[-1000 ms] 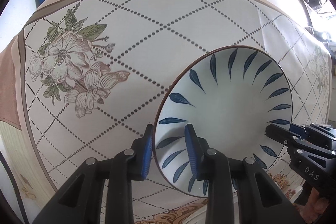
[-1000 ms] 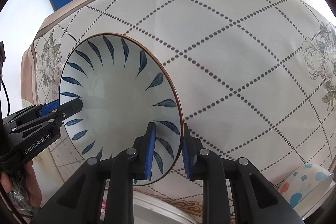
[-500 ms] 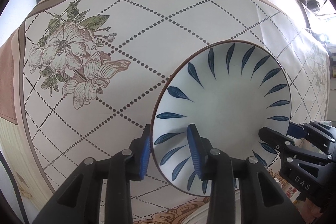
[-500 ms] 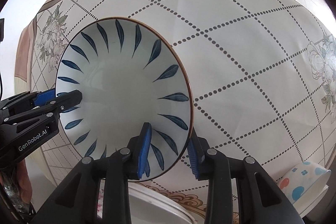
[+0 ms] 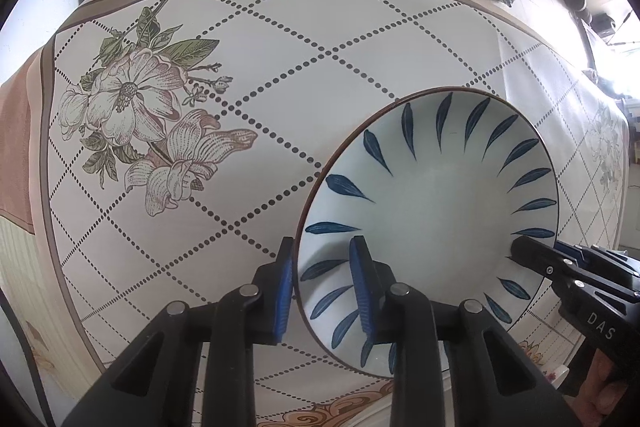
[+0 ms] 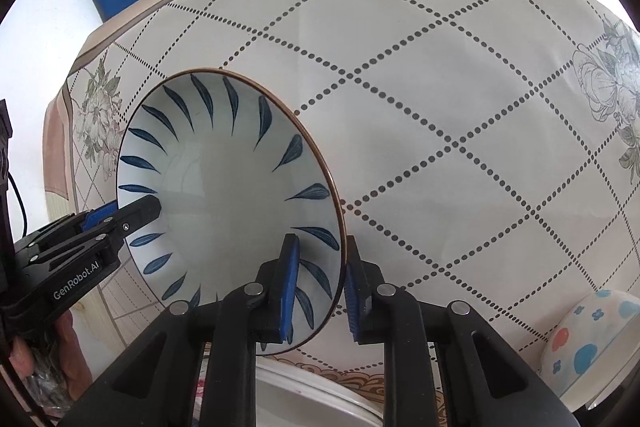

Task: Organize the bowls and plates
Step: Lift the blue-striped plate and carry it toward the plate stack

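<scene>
Bowl: white bowl [image 5: 436, 211] with blue leaf strokes round the inner wall and a thin brown rim; it hangs above the worktop [image 5: 280, 75], mouth up and slightly tilted, carried at two opposite points of its rim.
Bowl vs left hand-held gripper: the left hand-held gripper [image 5: 324, 283] straddles the rim on the bowl's left side, one blue pad inside the wall, the other outside.
Left jaws: closing on the rim; the outer pad sits against the wall, and a sliver of gap may remain at the inner pad, too fine to be sure.
Bowl vs right hand-held gripper: the right hand-held gripper [image 6: 320, 287] straddles the opposite rim the same way, one pad inside, one outside.
Right jaws: closing; the rim lies between them, with the outer pad just beside it and contact hard to confirm.
Nearby dishes: a white plate [image 6: 320, 399] lies at the near edge of the worktop, partly under the bowl; a small bowl with coloured dots [image 6: 592, 343] sits well off to the right, upright.
Worktop: cloth with dotted diamond lines and flower prints, otherwise bare in both views.
Progress, judged: early to middle. One bowl is in transit and not yet set down; the dotted bowl and the plate look separate and unstacked.
Left to do, judged: set this bowl in its place, then gather the remaining pieces.
</scene>
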Tool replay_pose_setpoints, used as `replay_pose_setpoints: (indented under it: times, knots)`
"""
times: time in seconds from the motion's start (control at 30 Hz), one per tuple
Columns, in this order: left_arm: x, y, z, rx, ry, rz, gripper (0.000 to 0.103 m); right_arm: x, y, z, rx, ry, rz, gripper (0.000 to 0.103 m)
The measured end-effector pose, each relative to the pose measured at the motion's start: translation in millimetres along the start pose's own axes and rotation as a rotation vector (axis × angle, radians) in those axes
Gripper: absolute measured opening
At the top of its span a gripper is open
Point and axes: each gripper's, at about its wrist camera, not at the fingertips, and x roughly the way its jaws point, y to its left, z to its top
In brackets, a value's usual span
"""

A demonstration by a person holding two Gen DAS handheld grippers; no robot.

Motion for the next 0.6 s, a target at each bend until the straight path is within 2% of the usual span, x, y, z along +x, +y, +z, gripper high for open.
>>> replay_pose_setpoints:
  times: [0.17,0.6]
  knots:
    - [-4,-1,3,0.001,-0.007,0.008,0.022,-9,5,4,-0.023,-0.023,-0.025,0.02]
    - [-18,-2,-3,0.006,-0.027,0.016,0.021,-18,0,-1,-0.007,-0.024,0.013,0.019]
